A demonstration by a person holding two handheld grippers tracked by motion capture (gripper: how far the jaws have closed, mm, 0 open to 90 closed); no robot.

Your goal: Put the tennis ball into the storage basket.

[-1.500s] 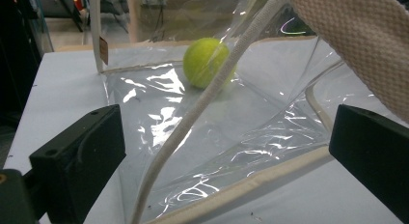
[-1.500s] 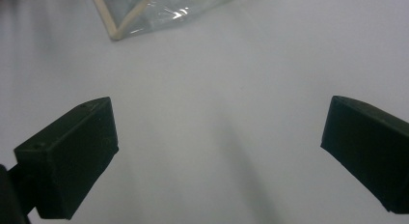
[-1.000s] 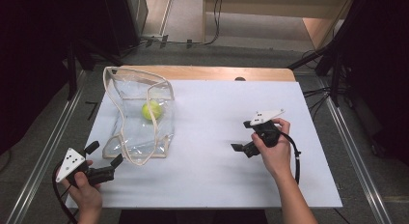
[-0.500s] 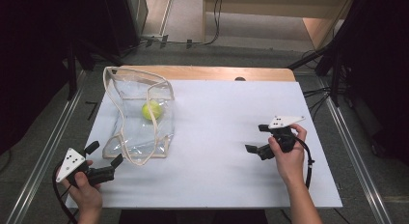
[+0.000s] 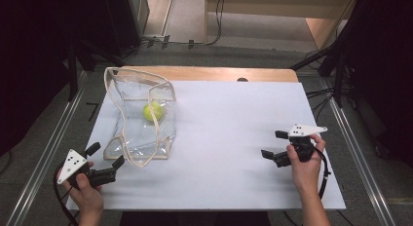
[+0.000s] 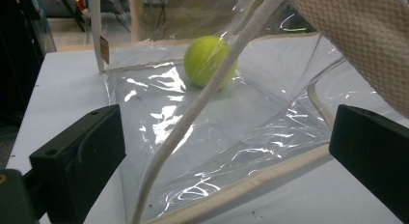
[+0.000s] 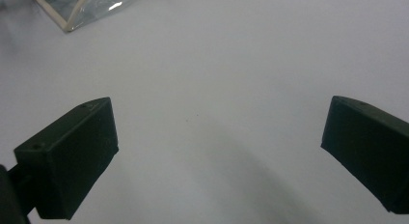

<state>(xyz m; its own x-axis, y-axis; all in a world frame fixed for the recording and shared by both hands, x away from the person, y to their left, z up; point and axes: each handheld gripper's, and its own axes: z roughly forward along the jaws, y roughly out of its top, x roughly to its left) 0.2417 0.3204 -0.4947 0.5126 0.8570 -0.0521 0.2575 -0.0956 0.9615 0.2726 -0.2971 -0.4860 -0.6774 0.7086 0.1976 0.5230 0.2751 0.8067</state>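
Where it lies, clear bag [image 5: 141, 121], tennis ball [image 5: 152, 111] inside

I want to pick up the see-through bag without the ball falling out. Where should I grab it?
Probably the cream strap, which arches up off the clear bag, so jaws can close around it. Come with the left gripper, already open at the bag's near edge. The tennis ball rests low inside, so lift gently upward.

A ball [image 5: 152, 111] lies in the bag [image 5: 141, 138] on the table's [image 5: 219, 153] left half.

Yellow-green ball [image 5: 152, 111] lies inside clear bag [image 5: 141, 138].
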